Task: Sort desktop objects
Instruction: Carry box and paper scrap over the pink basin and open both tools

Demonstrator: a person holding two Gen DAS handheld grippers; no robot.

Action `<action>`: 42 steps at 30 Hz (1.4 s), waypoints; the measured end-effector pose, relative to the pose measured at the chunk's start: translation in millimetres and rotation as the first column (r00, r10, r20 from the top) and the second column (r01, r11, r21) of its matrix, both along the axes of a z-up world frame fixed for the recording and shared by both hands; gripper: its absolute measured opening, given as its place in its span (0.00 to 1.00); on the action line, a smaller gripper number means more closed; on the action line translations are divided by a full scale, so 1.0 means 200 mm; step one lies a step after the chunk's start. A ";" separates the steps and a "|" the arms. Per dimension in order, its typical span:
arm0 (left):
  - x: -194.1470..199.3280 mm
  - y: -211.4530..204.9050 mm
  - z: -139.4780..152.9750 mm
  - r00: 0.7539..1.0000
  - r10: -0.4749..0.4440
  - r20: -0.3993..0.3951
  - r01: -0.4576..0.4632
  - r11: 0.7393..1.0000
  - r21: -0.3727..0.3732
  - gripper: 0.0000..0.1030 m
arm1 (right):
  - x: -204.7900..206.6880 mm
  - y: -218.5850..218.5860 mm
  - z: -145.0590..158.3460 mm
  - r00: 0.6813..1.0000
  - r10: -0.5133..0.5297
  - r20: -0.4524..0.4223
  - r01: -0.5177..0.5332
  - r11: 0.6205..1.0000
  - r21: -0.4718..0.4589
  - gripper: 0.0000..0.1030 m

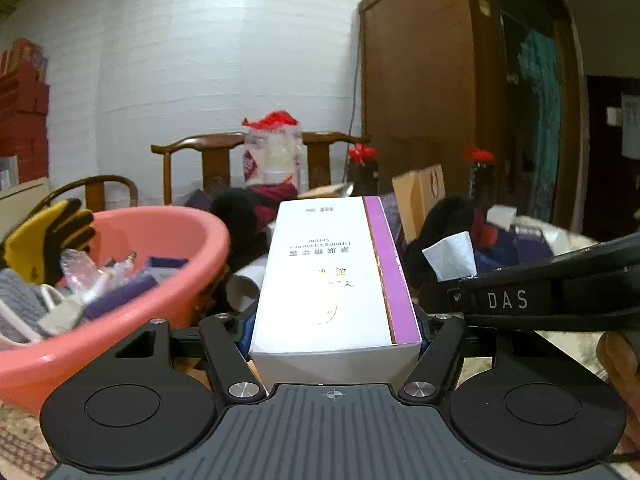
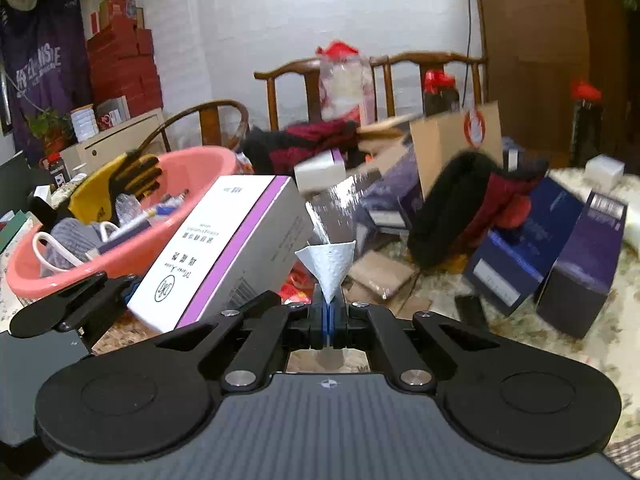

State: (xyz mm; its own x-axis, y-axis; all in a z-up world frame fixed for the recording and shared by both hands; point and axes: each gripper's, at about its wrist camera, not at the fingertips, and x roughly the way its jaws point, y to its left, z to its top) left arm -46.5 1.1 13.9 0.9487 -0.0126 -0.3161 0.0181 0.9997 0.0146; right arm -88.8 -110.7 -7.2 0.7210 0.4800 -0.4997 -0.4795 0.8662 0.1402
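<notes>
While the left hand-held gripper (image 1: 334,320) grips a white carton with a purple stripe (image 1: 332,276) between its two fingers, the right hand-held gripper (image 2: 328,312) is pressed together on the lower tip of a small white piece of tissue (image 2: 328,268), which stands up like a cone from the blue pads. The carton lies lengthwise along the fingers, probably so that it stays steady while it is carried, and the tissue is pinched at one corner only, because it is thin and soft. Both things hang above the desk (image 2: 600,360), and the pink basin (image 2: 132,248) stands near on the left side, so it seems to be the place where sorted things go. Inside the basin one yellow and black glove (image 2: 116,184), one grey knitted item, a white cable and some small packets can be seen; the exact number of packets cannot be told. Farther away on the desk there are about three dark blue boxes (image 2: 528,240), one open brown cardboard box (image 2: 456,136), a black and red garment (image 2: 476,208) and two dark bottles with red tops. Behind the desk stand two wooden chairs.
</notes>
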 end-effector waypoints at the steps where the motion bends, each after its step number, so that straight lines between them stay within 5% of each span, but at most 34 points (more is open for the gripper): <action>1: -0.02 0.01 0.04 1.000 0.002 0.009 -0.002 1.000 0.004 0.67 | -0.03 0.01 0.03 1.000 0.003 0.017 -0.003 1.000 0.000 0.02; 14: -0.17 0.39 0.40 0.974 0.205 0.100 -0.210 0.977 0.039 0.67 | -0.14 0.44 0.41 0.976 0.155 0.151 -0.161 0.986 0.032 0.02; 24: -0.06 0.74 0.40 0.932 0.362 0.030 -0.363 0.930 0.064 0.67 | -0.06 0.92 0.41 0.961 0.252 0.114 -0.252 0.968 -0.010 0.02; 26: -0.02 0.78 0.37 0.929 0.369 0.004 -0.368 0.926 0.080 0.79 | -0.03 0.99 0.37 0.961 0.255 0.103 -0.253 0.967 -0.032 0.04; 35: 0.03 0.86 0.30 0.912 0.410 -0.027 -0.404 0.907 0.115 0.92 | 0.10 1.01 0.25 0.968 0.248 0.031 -0.248 0.969 -0.025 0.31; 38: 0.02 0.89 0.31 0.908 0.418 -0.029 -0.413 0.904 0.111 0.97 | 0.13 0.96 0.26 0.957 0.289 -0.003 -0.288 0.956 0.050 0.65; 42: -0.01 0.91 0.34 0.893 0.450 0.001 -0.448 0.889 0.100 0.97 | 0.14 0.91 0.30 0.948 0.316 -0.032 -0.310 0.943 0.121 0.64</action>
